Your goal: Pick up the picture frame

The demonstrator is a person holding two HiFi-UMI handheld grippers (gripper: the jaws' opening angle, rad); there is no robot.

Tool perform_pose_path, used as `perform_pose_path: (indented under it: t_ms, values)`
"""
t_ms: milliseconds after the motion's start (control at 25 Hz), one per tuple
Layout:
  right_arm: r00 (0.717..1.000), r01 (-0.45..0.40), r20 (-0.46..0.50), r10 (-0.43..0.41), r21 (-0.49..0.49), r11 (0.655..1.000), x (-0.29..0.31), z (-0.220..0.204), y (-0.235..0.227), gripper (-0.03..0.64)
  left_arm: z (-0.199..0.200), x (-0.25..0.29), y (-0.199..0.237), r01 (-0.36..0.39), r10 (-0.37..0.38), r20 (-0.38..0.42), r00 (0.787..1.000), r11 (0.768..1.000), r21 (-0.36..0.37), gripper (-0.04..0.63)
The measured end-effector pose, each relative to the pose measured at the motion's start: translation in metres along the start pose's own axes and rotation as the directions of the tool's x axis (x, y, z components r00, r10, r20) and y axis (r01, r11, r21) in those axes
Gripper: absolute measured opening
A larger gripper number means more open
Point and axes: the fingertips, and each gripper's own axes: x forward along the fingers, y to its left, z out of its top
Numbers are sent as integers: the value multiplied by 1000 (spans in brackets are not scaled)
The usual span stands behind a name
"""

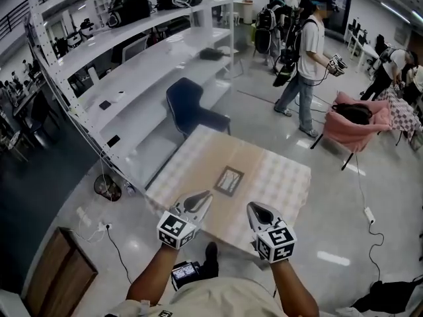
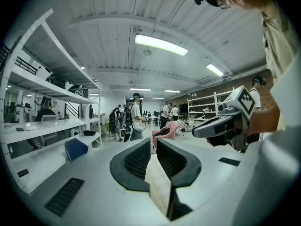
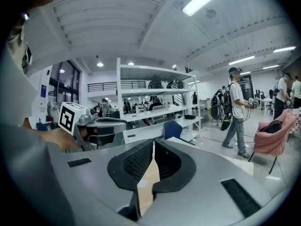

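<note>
- Head view: picture frame [image 1: 229, 181] flat near the middle of the table [image 1: 291, 177], on the checked cloth [image 1: 192, 160], untouched.
- Over the table's near edge, left gripper [image 1: 205, 195] and right gripper [image 1: 252, 207], side by side and a little short of the frame. Both tongs pinched together, gripping nothing.
- Judged as the approach step, with the pick-up itself not yet begun. Next move likely calls for parting 1 pair of jaws, coming down low to the table and working a jaw around a frame edge. Probably awkward with the frame lying flat on cloth.
- No container on the table. Well off the table's far right corner, a pink chair [image 1: 370, 132] with a black bag [image 1: 353, 113] in its seat. Off the table's far left, shelving [image 1: 132, 58] with dark bags [image 1: 129, 5] on the top shelf.
- Left gripper view: 2 dark jaws closed to a meeting at the tips, with only a sliver of the table's cloth showing in the wedge below them. Nothing held, and no frame in sight. Right gripper alongside, above the table's near side.
- Right gripper view: jaws likewise shut at the tips and empty, a strip of the table showing through the wedge beneath. Frame out of sight. Blue chair [image 3: 173, 128] beyond the table's far edge.
</note>
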Motion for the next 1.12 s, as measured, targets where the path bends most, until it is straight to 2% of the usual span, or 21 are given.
perform_pose_path:
  t_ms: [240, 360, 560, 920, 1040, 1120]
  values:
    - [996, 59, -67, -55, 55, 997, 72, -27, -42, 29, -44, 56, 59, -2, -2, -100, 995, 999, -40, 49]
    - [990, 91, -111, -82, 74, 993, 102, -46, -61, 29, -74, 82, 82, -4, -8, -167, 986, 997, -74, 49]
    - [969, 150, -213, -122, 118, 982, 150, -90, -88, 29, -128, 120, 112, 3, -39, -266, 963, 991, -136, 49]
    - [926, 240, -344, -158, 211, 948, 235, -164, -138, 29, -216, 198, 152, 20, -111, -379, 919, 972, -235, 52]
    - [902, 272, -401, -159, 243, 931, 251, -192, -150, 31, -244, 220, 156, 17, -135, -417, 899, 962, -273, 95]
    - [887, 293, -433, -163, 253, 922, 258, -209, -155, 31, -263, 228, 156, 11, -149, -449, 881, 955, -296, 98]
